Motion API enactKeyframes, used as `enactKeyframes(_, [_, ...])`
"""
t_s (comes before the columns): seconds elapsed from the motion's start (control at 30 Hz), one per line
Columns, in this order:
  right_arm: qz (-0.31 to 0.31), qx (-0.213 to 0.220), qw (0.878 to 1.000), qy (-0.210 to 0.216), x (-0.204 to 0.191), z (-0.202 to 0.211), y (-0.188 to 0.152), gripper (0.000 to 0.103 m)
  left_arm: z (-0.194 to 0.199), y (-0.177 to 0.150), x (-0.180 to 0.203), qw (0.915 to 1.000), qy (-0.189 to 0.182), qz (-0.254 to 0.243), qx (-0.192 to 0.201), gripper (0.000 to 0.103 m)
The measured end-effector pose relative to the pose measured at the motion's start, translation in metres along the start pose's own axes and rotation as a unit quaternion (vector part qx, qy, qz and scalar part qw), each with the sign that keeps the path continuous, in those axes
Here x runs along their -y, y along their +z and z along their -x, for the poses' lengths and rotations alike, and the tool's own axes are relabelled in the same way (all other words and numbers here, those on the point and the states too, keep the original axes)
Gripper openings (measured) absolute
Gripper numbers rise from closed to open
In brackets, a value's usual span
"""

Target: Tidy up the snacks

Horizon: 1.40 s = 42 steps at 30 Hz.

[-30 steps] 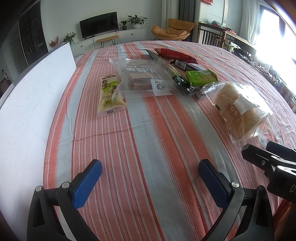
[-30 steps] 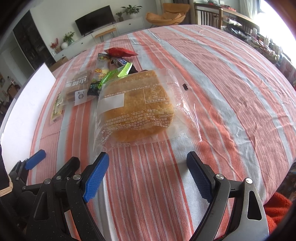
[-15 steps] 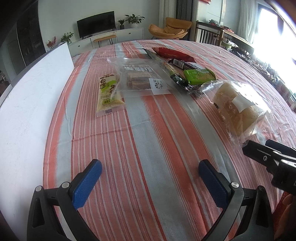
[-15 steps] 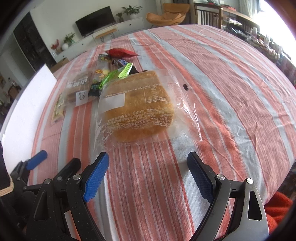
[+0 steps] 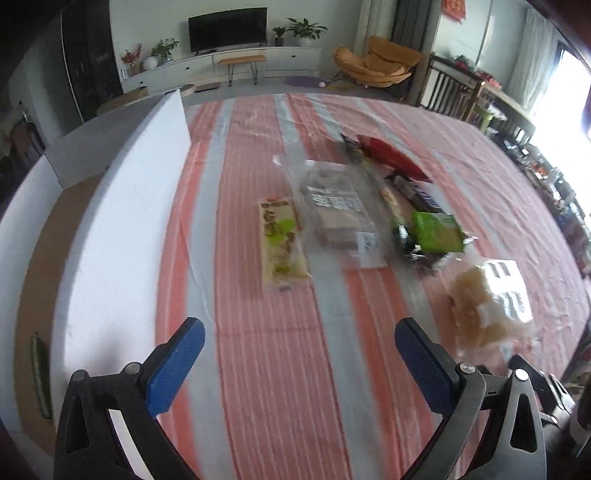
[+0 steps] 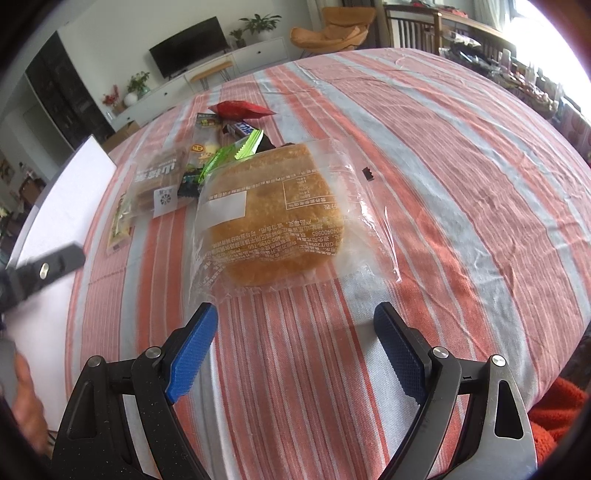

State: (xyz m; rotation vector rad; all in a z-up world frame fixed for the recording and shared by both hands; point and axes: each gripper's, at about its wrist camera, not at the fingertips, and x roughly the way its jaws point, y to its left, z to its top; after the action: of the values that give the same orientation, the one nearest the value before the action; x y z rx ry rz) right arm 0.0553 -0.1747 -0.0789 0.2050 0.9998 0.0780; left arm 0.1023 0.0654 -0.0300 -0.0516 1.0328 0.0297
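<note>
Jaws: your left gripper (image 5: 295, 360) stands apart, just narrowing, nothing between; your right gripper (image 6: 295, 349) apart, empty

Bread bag (image 6: 273, 218): frame centre, just above right jaws, untouched; judged first pick, needing a forward reach

Other snacks (image 6: 207, 155): upper left

Striped cloth (image 6: 461, 206); white board (image 5: 122, 206) left; television (image 5: 227, 24) top

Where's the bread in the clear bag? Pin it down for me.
The bagged bread lies on the striped tablecloth just ahead of the right gripper, center of the right wrist view, with the green snack packet behind it.
</note>
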Motion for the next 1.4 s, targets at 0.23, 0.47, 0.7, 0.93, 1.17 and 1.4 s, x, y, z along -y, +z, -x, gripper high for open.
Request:
enactKeyframes(0.23, [-0.007, 0.002, 1.000, 0.009, 0.003, 0.001, 0.000, 0.089, -0.049, 0.041, -0.025, 0.9968, 0.037, 0.047, -0.052, 0.078])
enactKeyframes(0.47, [-0.008, 0.002, 1.000, 0.010, 0.003, 0.001, 0.001, 0.089, -0.098, 0.072, -0.038, 0.9918, 0.013, 0.112, -0.060, 0.069])
enactKeyframes(0.7, [-0.008, 0.003, 1.000, 0.010, 0.004, 0.002, 0.000, 0.089, -0.101, 0.073, -0.010, 0.9981, 0.035, 0.032, -0.039, 0.032])
enactKeyframes(0.93, [-0.004, 0.002, 1.000, 0.006, 0.002, 0.001, 0.000, 0.089, -0.068, 0.021, 0.003, 0.9989, 0.017, 0.013, -0.043, 0.028])
enactKeyframes(1.17, [-0.003, 0.002, 1.000, 0.004, 0.001, 0.001, 0.000, 0.089, -0.035, -0.036, 0.025, 0.9990, -0.026, -0.028, -0.023, 0.030])
enactKeyframes(1.4, [0.001, 0.001, 1.000, 0.000, 0.000, 0.000, -0.001, 0.089, -0.041, -0.044, 0.019, 0.9996, -0.008, -0.026, 0.008, 0.090])
